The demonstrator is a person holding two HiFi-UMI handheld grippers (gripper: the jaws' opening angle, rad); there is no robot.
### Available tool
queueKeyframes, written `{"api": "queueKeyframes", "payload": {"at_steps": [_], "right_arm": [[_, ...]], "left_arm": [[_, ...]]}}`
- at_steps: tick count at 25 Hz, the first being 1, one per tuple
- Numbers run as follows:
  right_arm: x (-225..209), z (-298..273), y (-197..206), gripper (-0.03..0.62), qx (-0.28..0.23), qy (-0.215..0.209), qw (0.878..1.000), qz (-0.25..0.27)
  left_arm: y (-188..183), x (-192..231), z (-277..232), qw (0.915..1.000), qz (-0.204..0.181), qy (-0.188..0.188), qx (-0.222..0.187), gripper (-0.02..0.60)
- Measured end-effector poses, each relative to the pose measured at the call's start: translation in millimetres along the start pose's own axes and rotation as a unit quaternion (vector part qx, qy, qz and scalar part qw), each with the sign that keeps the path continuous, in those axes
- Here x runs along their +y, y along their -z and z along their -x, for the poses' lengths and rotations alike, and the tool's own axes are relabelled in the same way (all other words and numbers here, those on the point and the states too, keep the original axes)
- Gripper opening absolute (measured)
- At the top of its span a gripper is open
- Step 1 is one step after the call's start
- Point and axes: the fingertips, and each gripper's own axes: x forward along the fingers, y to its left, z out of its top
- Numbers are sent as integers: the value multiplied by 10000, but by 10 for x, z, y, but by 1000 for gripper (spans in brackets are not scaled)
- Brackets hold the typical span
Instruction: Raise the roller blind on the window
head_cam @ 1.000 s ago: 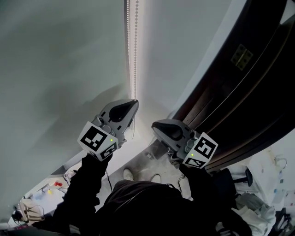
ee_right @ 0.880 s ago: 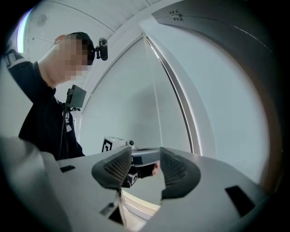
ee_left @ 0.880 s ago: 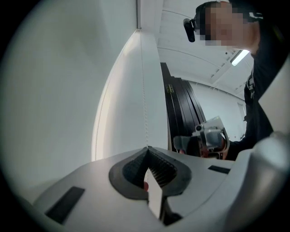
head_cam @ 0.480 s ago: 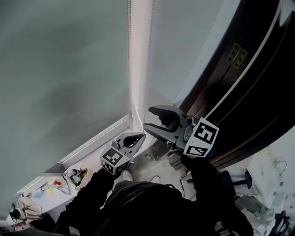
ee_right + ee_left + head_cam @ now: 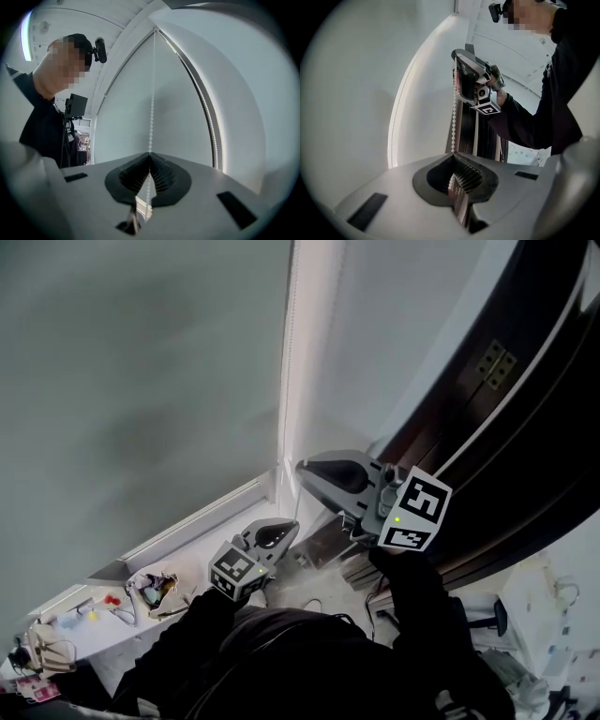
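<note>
Blind edge: The roller blind (image 5: 141, 381) hung over the window down to the sill (image 5: 192, 521). A bright strip of light (image 5: 298, 352) marked its right edge.
Open room: A band of pale wall (image 5: 394, 334) lay between that edge and a dark wood door (image 5: 506, 437). Both grippers worked in this band, with the floor (image 5: 323, 587) below them.
Bead chain: The bead chain (image 5: 152, 93) hung just beside the blind's right edge. One strand ran straight through both grippers, and a second strand (image 5: 208, 122) lay along the bright gap.
Right hand-held gripper: The right hand-held gripper (image 5: 302, 468) was the higher one. Its jaws had just been closing and stood together on the chain, which ran upward from their tips.
Left hand-held gripper: The left hand-held gripper (image 5: 292, 525) sat lower, near the sill. Its jaws were clamped together on the same strand, which rose from them to the right one above.
</note>
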Motion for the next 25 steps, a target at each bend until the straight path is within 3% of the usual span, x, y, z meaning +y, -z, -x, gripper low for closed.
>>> {"api": "queueKeyframes", "payload": {"at_steps": [5, 10, 15, 21, 25], "right_arm": [[23, -19, 15, 5, 70, -190, 9997, -167], [65, -75, 17, 5, 102, -445, 9961, -752], [82, -63, 22, 5, -10, -519, 9901, -1302], [100, -61, 66, 5, 52, -461, 9900, -1332], [132, -134, 351, 5, 350, -372, 9911, -1229]], "left_arm": [[12, 87, 20, 9997, 152, -131, -125, 6], [-23, -6, 154, 9987, -127, -182, -449, 8], [-245, 34, 372, 9958, 20, -357, -839, 29], [-499, 138, 492, 9932, -201, -531, -1013, 48], [-758, 139, 618, 9901, -253, -532, -1273, 59]]}}
